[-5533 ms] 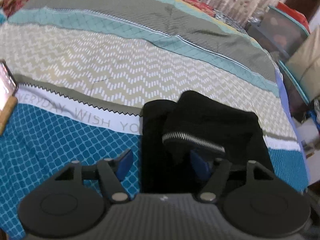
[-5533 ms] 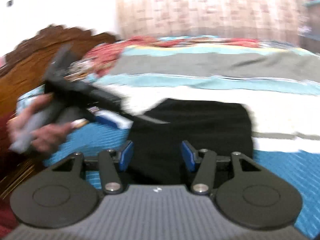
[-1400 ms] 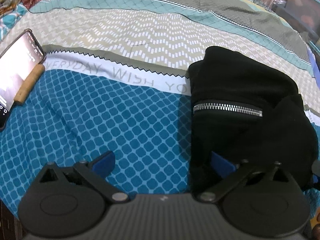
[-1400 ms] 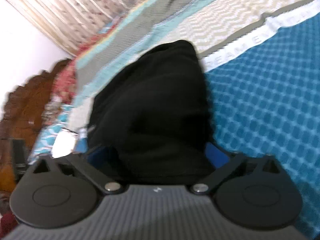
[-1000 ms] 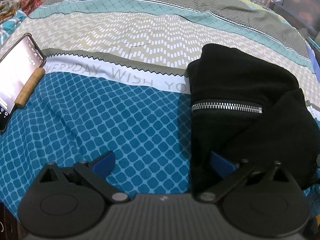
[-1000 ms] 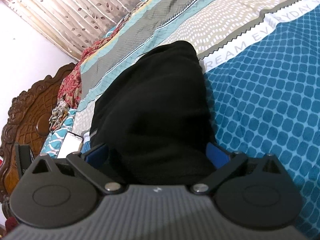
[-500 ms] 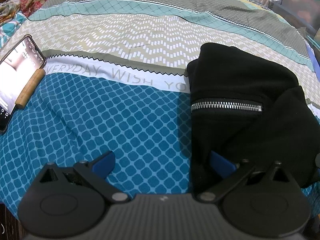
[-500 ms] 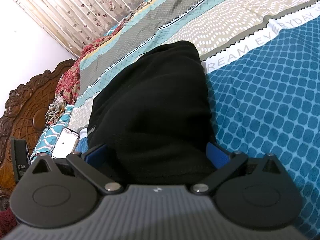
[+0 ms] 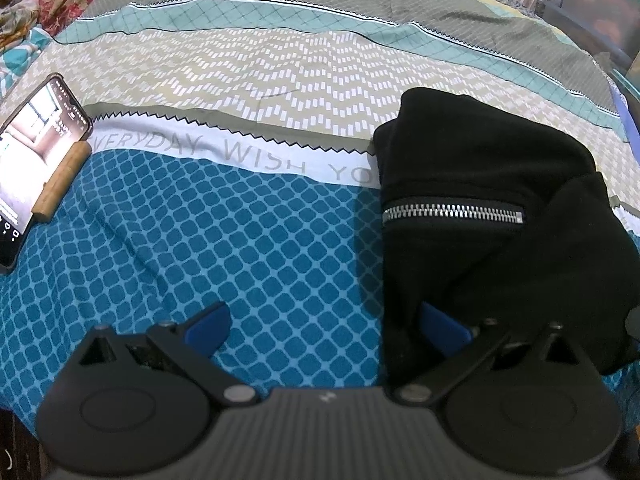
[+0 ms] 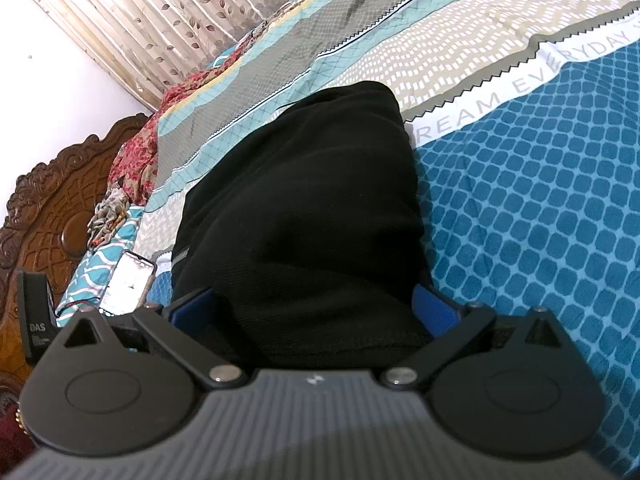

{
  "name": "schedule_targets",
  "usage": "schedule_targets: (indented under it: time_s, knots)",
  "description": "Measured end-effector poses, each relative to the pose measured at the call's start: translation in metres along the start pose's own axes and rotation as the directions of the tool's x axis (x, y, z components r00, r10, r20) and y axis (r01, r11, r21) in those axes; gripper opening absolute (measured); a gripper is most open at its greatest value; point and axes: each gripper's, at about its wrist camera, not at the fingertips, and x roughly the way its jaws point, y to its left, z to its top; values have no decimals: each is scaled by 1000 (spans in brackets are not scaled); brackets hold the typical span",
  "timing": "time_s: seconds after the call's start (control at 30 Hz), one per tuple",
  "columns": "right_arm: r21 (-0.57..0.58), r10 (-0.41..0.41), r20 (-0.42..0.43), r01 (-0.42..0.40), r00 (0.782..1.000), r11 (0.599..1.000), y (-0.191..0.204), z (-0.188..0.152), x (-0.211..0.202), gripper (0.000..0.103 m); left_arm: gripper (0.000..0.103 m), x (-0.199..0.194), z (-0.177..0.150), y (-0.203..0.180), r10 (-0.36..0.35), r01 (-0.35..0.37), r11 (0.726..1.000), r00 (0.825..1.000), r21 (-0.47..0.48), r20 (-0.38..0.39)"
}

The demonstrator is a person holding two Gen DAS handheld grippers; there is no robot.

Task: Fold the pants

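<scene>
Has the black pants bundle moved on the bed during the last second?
No. In the left wrist view the black pants lie with their left edge covering the end of the printed "WISH YO" lettering on the bedsheet, as before.

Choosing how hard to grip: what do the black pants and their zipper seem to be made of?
The pants look like a soft, matte knit, maybe fleece or jersey: fine ribbed texture, thick rounded folds, no sheen. The zipper looks like metal: bright silvery teeth, though silver-coated plastic cannot be ruled out.
</scene>
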Motion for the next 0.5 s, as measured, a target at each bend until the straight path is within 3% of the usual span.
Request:
schedule_targets:
  time_s: [0.23, 0.5]
  knots:
    - [-4, -20, -1, 20, 1000, 1000, 5, 6, -7, 103, 103, -6, 3, -5, 32, -32, 999, 999, 35, 10]
    - [-38, -71, 81, 74, 994, 997, 9, 12, -27, 103, 103, -17, 5, -14, 95, -99, 991, 994, 86, 58]
